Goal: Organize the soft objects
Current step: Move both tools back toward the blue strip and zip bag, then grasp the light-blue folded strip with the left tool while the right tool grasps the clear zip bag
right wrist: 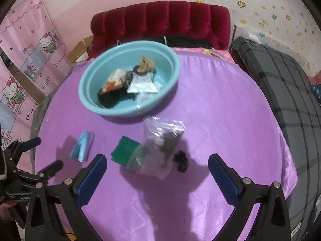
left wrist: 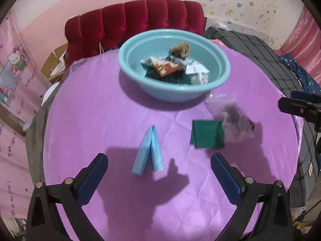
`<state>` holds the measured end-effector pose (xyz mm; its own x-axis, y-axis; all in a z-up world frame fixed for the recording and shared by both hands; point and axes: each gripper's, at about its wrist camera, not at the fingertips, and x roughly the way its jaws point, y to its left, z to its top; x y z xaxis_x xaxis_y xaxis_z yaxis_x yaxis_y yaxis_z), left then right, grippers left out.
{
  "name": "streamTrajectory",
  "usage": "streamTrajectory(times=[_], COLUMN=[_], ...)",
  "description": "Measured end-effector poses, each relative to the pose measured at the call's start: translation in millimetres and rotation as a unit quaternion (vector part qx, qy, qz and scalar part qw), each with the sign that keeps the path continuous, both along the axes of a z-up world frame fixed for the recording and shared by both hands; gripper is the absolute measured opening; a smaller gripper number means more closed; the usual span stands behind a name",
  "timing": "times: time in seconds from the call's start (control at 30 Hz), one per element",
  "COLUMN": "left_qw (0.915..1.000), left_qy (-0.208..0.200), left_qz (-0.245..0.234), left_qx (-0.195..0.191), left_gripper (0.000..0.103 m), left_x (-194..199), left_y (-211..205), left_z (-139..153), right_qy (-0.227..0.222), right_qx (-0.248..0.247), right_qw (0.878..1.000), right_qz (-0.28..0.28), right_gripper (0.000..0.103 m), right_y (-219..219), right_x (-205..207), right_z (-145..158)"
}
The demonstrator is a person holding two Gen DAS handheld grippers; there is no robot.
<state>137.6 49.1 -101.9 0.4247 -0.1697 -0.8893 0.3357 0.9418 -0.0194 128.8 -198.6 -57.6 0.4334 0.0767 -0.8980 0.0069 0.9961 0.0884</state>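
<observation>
Left wrist view: left gripper [left wrist: 159, 172] spread wide, empty, above the folded light-blue cloth [left wrist: 148, 151] on the purple satin tablecloth [left wrist: 100, 120].
Right gripper [right wrist: 157, 172]: jaws apart, holding nothing, over a clear plastic bag [right wrist: 158, 148].
Folded green cloth [right wrist: 124, 149]: touching the bag's left edge.
Round teal plastic basin [right wrist: 128, 80]: farther back, holding assorted soft items.

A folded light-blue cloth [left wrist: 148, 150] stood tent-like on the purple-covered table [left wrist: 100, 120]. Well right of it lay a folded green cloth [left wrist: 206, 133], touching a clear plastic bag [left wrist: 234, 120] of dark items. The teal basin [left wrist: 174, 68] behind them held several soft packets.
</observation>
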Motion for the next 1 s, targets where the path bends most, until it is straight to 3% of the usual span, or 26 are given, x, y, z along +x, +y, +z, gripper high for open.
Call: streamTrajectory(times=[0.17, 0.53, 1.0], left_qw=[1.0, 0.9986, 0.9972], left_qy=[-0.001, 0.042, 0.06], left_qz=[0.007, 0.029, 0.037], left_qx=[0.001, -0.013, -0.022], left_gripper=[0.103, 0.103, 0.103], left_x=[-17.2, -28.0, -14.6], left_y=[16.3, 37.5, 45.2], left_z=[-14.9, -60.2, -74.8], right_qy=[0.0, 0.033, 0.043], right_qx=[-0.002, 0.003, 0.005], right_qw=[1.0, 0.999, 0.999], right_qz=[-0.016, -0.041, -0.03], right_gripper=[0.103, 0.103, 0.103], right_y=[-12.2, -13.4, 7.6], right_x=[-13.9, -28.6, 0.3], right_z=[-14.5, -65.5, -76.1])
